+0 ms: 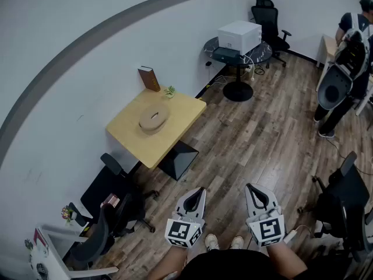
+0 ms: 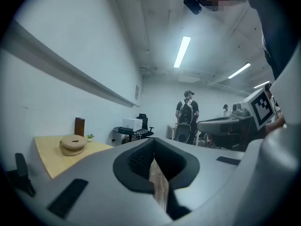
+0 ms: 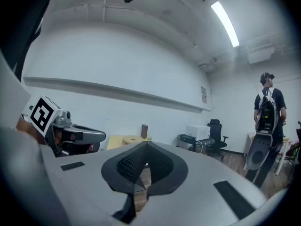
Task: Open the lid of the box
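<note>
A round tan box [image 1: 154, 119] with its lid on rests on the square yellow table [image 1: 148, 146] by the wall, far from both grippers. The left gripper view shows the same box [image 2: 73, 143] small at the left, and in the right gripper view the box [image 3: 132, 139] is a distant shape just past the jaws. My left gripper [image 1: 200, 191] and right gripper [image 1: 250, 187] hang side by side close to the person's body, above the wooden floor. Both are shut with nothing between their jaws. The shut tips also appear in the left gripper [image 2: 152, 145] and right gripper [image 3: 146, 145] views.
A brown upright block [image 1: 148, 78] and a small plant [image 1: 169, 91] stand at the table's far edge. A round black table with a white printer [image 1: 239, 37] lies beyond. Office chairs stand at lower left [image 1: 111, 214] and right [image 1: 344, 200]. A person with a backpack [image 1: 349, 51] stands at far right.
</note>
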Demonstrator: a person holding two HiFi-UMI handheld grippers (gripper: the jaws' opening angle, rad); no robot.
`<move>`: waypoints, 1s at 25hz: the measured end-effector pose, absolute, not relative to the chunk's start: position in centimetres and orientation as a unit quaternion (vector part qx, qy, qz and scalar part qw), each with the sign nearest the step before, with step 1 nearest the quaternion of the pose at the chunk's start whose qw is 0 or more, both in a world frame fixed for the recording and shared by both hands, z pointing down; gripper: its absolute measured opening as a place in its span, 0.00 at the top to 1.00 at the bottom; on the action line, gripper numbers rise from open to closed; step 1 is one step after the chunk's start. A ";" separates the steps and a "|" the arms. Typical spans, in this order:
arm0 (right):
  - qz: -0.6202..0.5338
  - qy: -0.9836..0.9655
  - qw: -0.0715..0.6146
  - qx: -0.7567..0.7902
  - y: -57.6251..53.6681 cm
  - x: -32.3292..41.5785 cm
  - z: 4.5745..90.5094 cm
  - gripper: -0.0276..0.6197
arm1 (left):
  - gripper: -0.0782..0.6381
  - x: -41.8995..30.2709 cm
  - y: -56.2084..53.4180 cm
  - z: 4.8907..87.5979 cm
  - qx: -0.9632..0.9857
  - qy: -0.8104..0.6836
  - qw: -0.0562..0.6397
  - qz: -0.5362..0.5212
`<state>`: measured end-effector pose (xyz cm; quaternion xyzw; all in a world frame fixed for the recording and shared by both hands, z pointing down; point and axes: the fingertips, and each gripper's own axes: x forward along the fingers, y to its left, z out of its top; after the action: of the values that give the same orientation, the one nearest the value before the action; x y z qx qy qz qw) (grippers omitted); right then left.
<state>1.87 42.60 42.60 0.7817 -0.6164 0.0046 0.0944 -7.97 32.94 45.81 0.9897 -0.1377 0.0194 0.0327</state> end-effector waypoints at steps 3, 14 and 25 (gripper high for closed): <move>-0.006 -0.621 0.093 0.778 41.8 1.3 41.9 0.93 | 0.87 -8.5 32.4 45.5 0.989 -0.136 0.053 0.012; 0.019 -0.618 0.063 0.783 40.8 -0.1 41.8 0.93 | 0.87 -10.5 31.8 44.5 0.993 -0.115 0.035 0.015; 0.016 -0.610 0.070 0.789 38.8 -1.9 41.9 0.93 | 0.87 -12.0 29.6 44.4 0.995 -0.099 0.030 0.013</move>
<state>-1.89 38.76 41.86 0.7891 -0.6101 0.0159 0.0700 -11.99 29.63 44.39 0.9945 -0.0994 0.0131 0.0303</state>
